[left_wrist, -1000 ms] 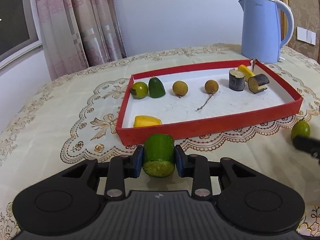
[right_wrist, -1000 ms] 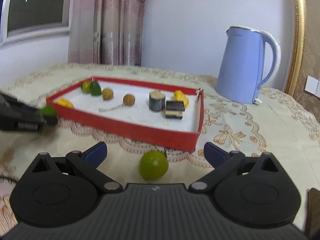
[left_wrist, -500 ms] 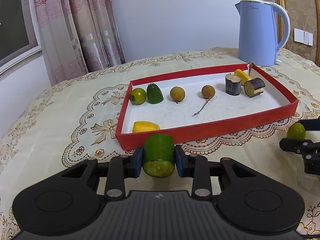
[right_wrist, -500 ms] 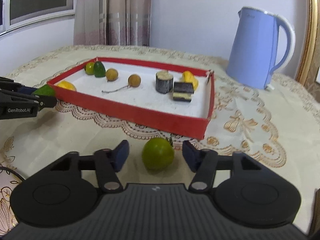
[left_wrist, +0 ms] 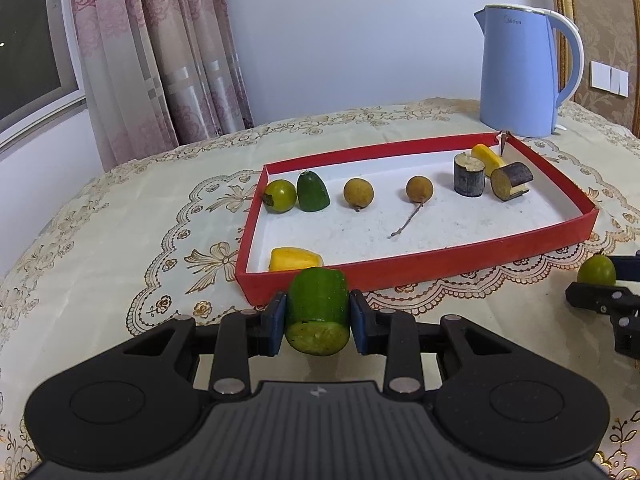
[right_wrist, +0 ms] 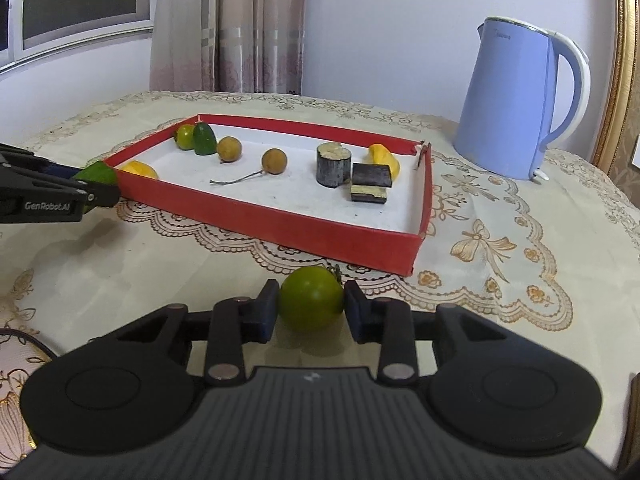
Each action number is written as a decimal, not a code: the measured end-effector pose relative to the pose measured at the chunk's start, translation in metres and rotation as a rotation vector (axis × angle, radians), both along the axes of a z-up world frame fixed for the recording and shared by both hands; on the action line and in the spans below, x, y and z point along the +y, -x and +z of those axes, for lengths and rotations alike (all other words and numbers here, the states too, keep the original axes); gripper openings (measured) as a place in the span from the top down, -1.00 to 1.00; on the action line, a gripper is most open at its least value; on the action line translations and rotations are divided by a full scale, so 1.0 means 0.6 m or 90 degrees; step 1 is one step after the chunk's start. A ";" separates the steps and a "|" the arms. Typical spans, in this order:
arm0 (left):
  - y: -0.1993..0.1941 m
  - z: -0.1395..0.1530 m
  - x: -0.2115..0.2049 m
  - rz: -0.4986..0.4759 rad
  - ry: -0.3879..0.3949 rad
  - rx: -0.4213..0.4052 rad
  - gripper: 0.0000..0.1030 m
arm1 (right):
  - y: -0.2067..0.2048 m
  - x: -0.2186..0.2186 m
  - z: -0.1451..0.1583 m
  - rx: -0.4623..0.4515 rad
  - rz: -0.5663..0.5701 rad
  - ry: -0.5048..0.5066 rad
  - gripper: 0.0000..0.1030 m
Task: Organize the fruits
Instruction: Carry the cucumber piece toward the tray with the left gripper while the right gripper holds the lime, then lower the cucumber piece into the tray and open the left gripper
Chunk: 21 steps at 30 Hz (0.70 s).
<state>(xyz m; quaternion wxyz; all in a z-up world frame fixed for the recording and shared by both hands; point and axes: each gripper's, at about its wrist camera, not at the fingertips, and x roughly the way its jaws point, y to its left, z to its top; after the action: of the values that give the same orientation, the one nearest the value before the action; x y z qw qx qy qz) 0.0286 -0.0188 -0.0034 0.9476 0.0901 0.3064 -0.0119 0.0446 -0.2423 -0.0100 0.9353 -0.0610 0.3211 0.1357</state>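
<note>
while gripped in left tongs (left_wrist: 318, 316), cut green cucumber chunk (left_wrist: 318, 312); round green tomato (right_wrist: 311, 303) between right tongs (right_wrist: 311, 312).

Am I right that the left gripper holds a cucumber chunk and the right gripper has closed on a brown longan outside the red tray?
Not quite. The right gripper has closed on a green tomato, not a longan, as the right wrist view shows. Both longans sit inside the red tray. The left gripper does hold the cucumber chunk.
</note>
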 end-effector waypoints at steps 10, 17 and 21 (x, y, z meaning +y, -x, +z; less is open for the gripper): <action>-0.034 0.033 -0.010 0.006 -0.019 -0.032 0.38 | 0.006 -0.002 0.007 -0.010 0.009 -0.019 0.37; -0.089 0.045 -0.024 0.014 -0.019 -0.037 0.38 | 0.010 -0.005 0.008 -0.012 0.011 -0.029 0.37; -0.119 0.045 -0.038 0.018 -0.032 -0.042 0.38 | 0.011 -0.006 0.008 -0.013 0.013 -0.032 0.37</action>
<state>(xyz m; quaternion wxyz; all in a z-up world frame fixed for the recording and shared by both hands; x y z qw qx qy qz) 0.0999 -0.0419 0.0238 0.9546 0.1098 0.2768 0.0118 0.0379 -0.2458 -0.0052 0.9383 -0.0423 0.3073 0.1526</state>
